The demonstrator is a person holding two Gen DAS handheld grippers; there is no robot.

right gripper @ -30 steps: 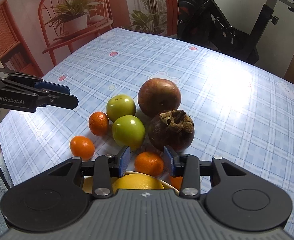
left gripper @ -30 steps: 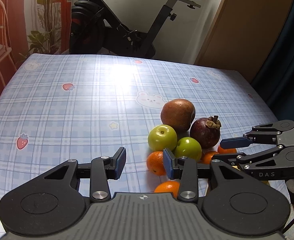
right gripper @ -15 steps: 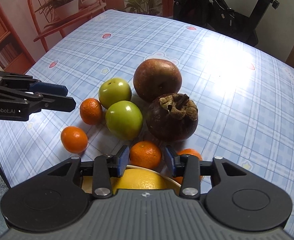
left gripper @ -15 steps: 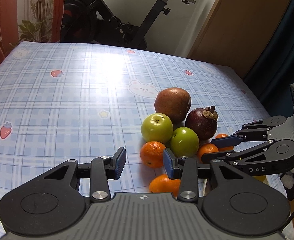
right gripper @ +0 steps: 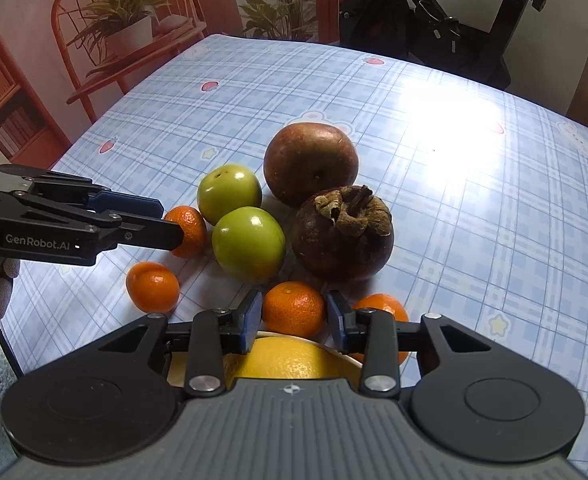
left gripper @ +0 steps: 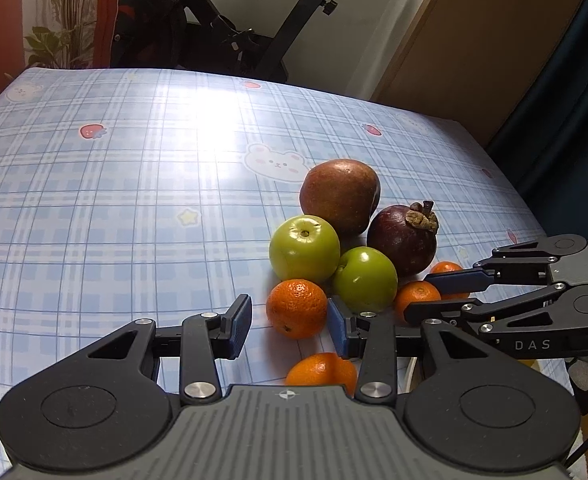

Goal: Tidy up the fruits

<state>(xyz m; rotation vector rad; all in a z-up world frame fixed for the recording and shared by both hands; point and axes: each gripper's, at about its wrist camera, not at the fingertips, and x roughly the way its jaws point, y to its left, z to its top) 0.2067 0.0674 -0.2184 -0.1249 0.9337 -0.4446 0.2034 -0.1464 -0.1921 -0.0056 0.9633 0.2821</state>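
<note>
Fruit is heaped on a blue checked tablecloth (left gripper: 114, 200): a red-brown apple (left gripper: 340, 194), a dark mangosteen (left gripper: 402, 240), two green apples (left gripper: 304, 248) (left gripper: 364, 280) and several mandarins. My left gripper (left gripper: 288, 322) is open around one mandarin (left gripper: 296, 308), with a gap at the left pad. From the side, the left gripper (right gripper: 162, 222) has its tips at that mandarin (right gripper: 190, 232). My right gripper (right gripper: 294, 318) has both pads against another mandarin (right gripper: 294, 308). The same mandarin (left gripper: 414, 294) sits between that gripper's fingers (left gripper: 454, 280) in the left wrist view.
A yellow citrus fruit (right gripper: 290, 360) lies in a white dish (right gripper: 344, 356) under my right gripper. Loose mandarins (right gripper: 152, 286) (right gripper: 382, 306) (left gripper: 322, 370) lie around the heap. An exercise bike (left gripper: 222, 28) and a plant rack (right gripper: 126, 40) stand beyond the table.
My left gripper has sunk and come closer, so a mandarin now sits between its fingers. My right gripper has edged forward and its pads have narrowed onto its mandarin.
</note>
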